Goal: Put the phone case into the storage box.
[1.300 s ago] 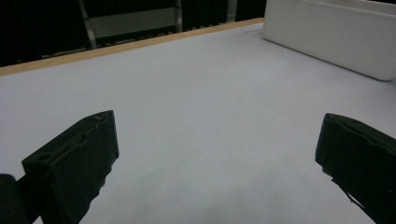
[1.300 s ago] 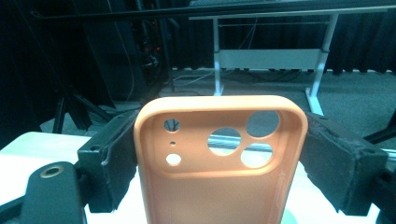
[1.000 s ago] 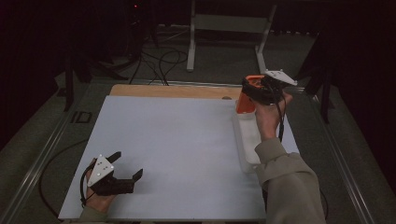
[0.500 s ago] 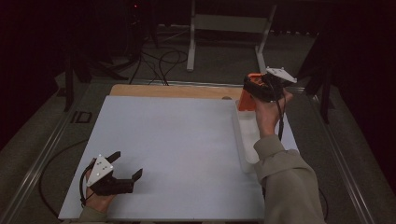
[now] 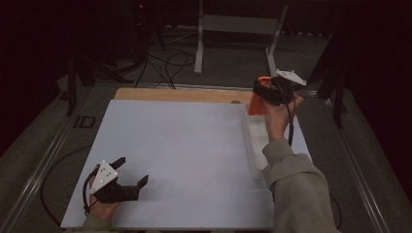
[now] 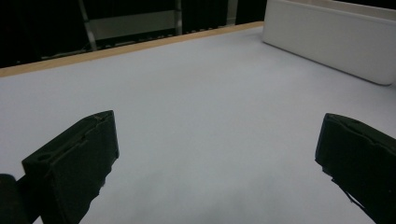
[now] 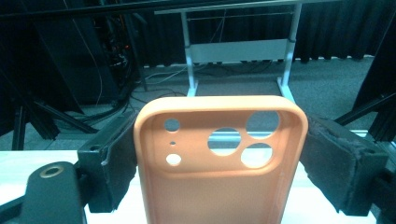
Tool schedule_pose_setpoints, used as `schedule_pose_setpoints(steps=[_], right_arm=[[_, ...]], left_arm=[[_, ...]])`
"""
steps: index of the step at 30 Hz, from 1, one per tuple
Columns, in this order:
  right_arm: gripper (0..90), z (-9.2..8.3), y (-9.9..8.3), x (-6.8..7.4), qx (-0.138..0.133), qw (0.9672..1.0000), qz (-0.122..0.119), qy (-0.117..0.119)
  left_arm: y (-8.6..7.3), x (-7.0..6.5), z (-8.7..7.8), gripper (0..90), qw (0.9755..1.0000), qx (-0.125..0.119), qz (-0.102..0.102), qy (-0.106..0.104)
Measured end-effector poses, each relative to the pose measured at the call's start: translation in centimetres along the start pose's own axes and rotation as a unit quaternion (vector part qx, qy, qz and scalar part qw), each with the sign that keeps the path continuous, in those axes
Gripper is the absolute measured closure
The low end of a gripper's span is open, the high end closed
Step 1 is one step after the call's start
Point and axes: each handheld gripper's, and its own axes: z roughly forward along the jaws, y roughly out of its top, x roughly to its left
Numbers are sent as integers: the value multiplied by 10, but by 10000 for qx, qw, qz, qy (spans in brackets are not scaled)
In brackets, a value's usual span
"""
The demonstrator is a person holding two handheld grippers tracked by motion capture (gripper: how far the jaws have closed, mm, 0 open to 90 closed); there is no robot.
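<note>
- Orange phone case (image 7: 219, 158): held upright between the two black jaws of the right gripper (image 7: 219, 161), its hollow inner side toward that gripper's camera and the camera cut-outs at the top. The jaws press on its two long edges, a hold that, by judgement, keeps the thin shell from twisting and leaves its open face free for whatever it is to be set into or onto.
- Right gripper in the high view (image 5: 273, 90): raised above the far right corner of the table, over the far end of the white tray (image 5: 252, 160); the case appears there as an orange patch (image 5: 256, 99) just below the tool. The height suggests the case is being carried, not set down.
- White tray: a long, shallow bin along the right side of the white table top (image 5: 184, 145); its wall also appears at the upper right of the left gripper view (image 6: 327, 42). Its contents cannot be made out.
- Left gripper (image 5: 127, 177): rests low at the near left of the table, well apart from tray and case, its jaws spread wide with nothing between them; in its own view (image 6: 215, 163) only bare table surface lies in the gap. It is probably parked there to keep clear of the working hand.
- Right jaw opening: set to the width of the case, closed firmly on it.
- Wooden strip (image 5: 180, 94): the table's far edge, beyond the white top.
</note>
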Motion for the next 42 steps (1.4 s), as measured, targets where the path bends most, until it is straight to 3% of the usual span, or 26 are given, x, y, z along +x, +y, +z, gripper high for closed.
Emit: schedule_pose_setpoints(steps=[42], right_arm=[[162,26,-28,-6,302,9994,-102,-153]], left_arm=[[0,-1,1,3,10000,-32,-15,-30]])
